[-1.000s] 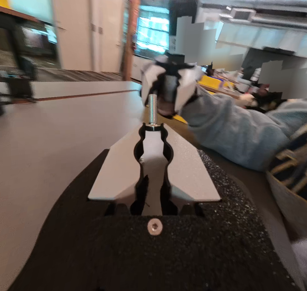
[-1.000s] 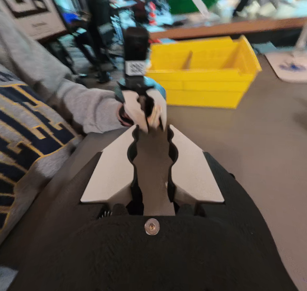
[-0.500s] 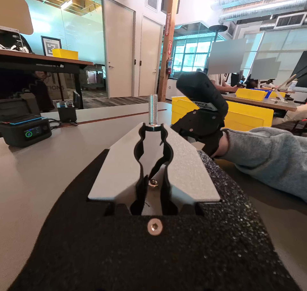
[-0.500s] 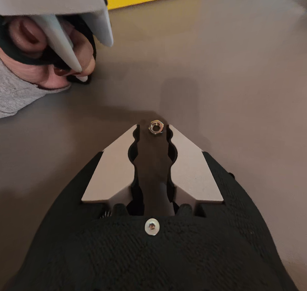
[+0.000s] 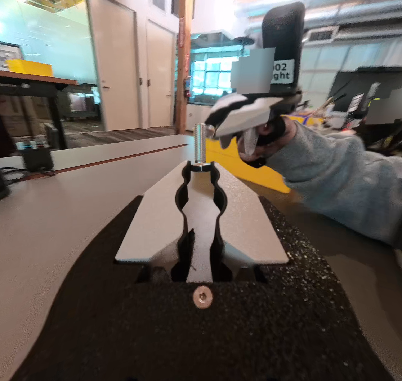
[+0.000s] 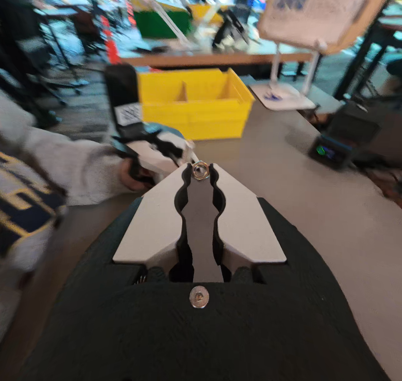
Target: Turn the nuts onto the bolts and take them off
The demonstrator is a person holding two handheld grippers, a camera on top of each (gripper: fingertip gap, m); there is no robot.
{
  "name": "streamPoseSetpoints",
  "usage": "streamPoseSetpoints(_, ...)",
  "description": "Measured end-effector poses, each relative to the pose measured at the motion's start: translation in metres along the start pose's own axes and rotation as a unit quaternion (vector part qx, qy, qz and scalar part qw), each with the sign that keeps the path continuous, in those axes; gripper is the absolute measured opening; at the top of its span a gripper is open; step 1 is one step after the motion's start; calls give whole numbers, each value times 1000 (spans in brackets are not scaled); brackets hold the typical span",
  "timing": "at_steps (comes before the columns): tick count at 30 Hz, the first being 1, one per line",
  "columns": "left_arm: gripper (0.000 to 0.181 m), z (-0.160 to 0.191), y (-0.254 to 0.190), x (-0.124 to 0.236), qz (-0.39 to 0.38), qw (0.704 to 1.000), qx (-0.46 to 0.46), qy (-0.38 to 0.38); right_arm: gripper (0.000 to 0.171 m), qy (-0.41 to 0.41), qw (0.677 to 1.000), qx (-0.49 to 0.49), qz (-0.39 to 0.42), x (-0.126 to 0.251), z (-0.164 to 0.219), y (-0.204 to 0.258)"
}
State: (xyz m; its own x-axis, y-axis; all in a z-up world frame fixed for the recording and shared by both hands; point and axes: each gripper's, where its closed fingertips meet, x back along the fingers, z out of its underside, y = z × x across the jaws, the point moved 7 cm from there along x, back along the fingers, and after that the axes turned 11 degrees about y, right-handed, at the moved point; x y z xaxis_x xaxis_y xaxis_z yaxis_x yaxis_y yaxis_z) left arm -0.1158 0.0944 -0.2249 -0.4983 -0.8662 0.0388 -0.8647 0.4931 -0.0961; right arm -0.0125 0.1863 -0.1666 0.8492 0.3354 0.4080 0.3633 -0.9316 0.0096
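My left gripper (image 5: 200, 168) is shut on the hex head of a silver bolt (image 5: 200, 143), which stands upright with its thread pointing up. My right gripper (image 6: 200, 170) is shut on a small silver nut (image 6: 200, 172) held at its fingertips. In the left wrist view the right gripper (image 5: 214, 128) comes in from the right, its tips level with the top of the bolt and just beside it. In the right wrist view the left gripper (image 6: 185, 150) sits just beyond and left of the nut; the bolt is blurred there.
A yellow divided bin (image 6: 193, 102) stands on the grey table (image 6: 293, 196) behind the grippers and also shows in the left wrist view (image 5: 245, 170). A black device with a lit screen (image 6: 332, 150) sits at the right. A grey sleeve (image 5: 337, 185) crosses the right side.
The right gripper closed on the nut on the table, lifted it and brought it up beside the top of the bolt. The left gripper kept holding the bolt upright.
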Motion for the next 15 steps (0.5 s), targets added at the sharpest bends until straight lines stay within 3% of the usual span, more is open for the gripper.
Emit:
streamPoseSetpoints(1,16,-1,-3,-2,22,1000,10,-6,15,-6,1000,15,-27,6,-9,7)
streamPoseSetpoints(7,16,0,-24,-13,116,993,-1,3,16,88,989,80,-84,11,-30,21)
streamPoseSetpoints(15,16,1,-26,-12,140,990,0,4,16,177,972,99,-114,3,-30,20)
